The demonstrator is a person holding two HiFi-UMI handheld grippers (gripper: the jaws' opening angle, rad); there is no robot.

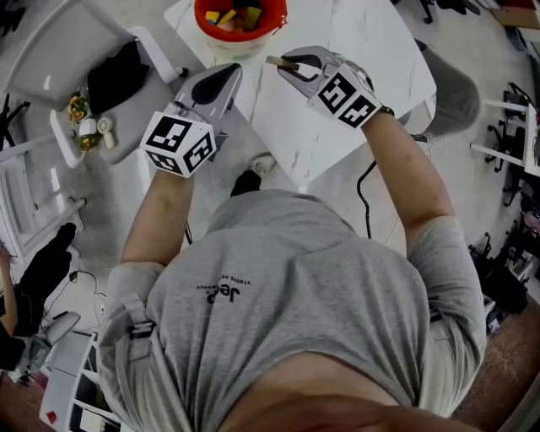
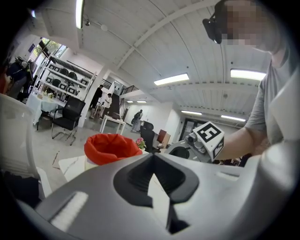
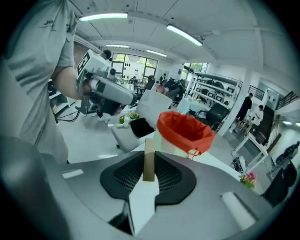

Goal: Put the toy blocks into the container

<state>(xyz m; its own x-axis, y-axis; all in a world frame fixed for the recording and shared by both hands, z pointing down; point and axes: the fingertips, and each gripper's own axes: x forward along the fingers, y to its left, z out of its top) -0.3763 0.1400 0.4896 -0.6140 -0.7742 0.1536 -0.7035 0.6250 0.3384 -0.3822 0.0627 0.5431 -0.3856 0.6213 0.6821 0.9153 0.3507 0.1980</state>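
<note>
A white container with a red liner (image 1: 240, 21) stands at the far end of the white table (image 1: 337, 135), with yellow blocks lying inside it. My right gripper (image 1: 289, 65) is shut on a slim tan wooden block (image 1: 280, 61), lifted off the table just right of and short of the container. In the right gripper view the wooden block (image 3: 149, 160) stands upright between the pads, and the container (image 3: 185, 130) is ahead. My left gripper (image 1: 228, 78) hovers near the table's left edge, its jaws together and empty. The left gripper view has the container (image 2: 110, 147) ahead on the left.
A grey chair (image 1: 59, 51) with a black bag (image 1: 122, 72) and small items on it stands left of the table. A black cable (image 1: 364, 198) runs over the floor by the table's near corner. Office chairs and desks stand further off.
</note>
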